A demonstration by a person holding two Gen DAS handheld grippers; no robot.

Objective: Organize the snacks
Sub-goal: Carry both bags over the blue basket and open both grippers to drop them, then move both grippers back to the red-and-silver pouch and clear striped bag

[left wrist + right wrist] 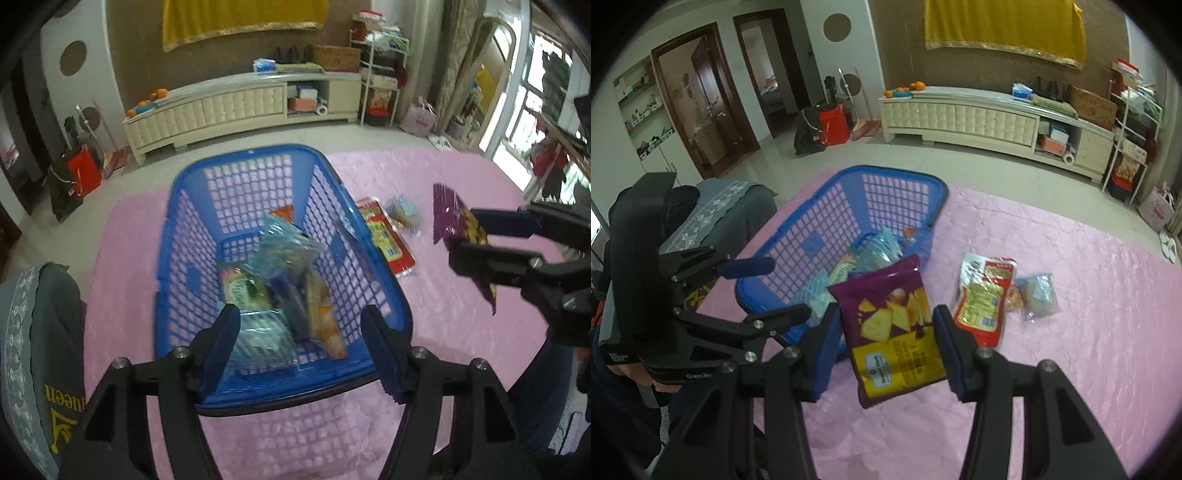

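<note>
A blue plastic basket (168, 236) (897, 173) stands on a pink bedcover (461, 325) (1089, 332) and holds several snack packets (280, 280). My left gripper (301, 321) (775, 291) hangs open above the basket's near end, with nothing between its fingers. My right gripper (886, 332) (476, 236) is shut on a purple and yellow chip bag (894, 325) (450, 218), held in the air to the right of the basket. A red packet (388, 240) (982, 306) and a small clear packet (404, 214) (1038, 295) lie on the cover beside the basket.
A grey pillow with a lace band (44, 332) (731, 210) lies left of the basket. Beyond the bed is tiled floor, then a long cream cabinet (240, 103) (960, 118) against the wall. A person's hand (631, 369) holds the left gripper.
</note>
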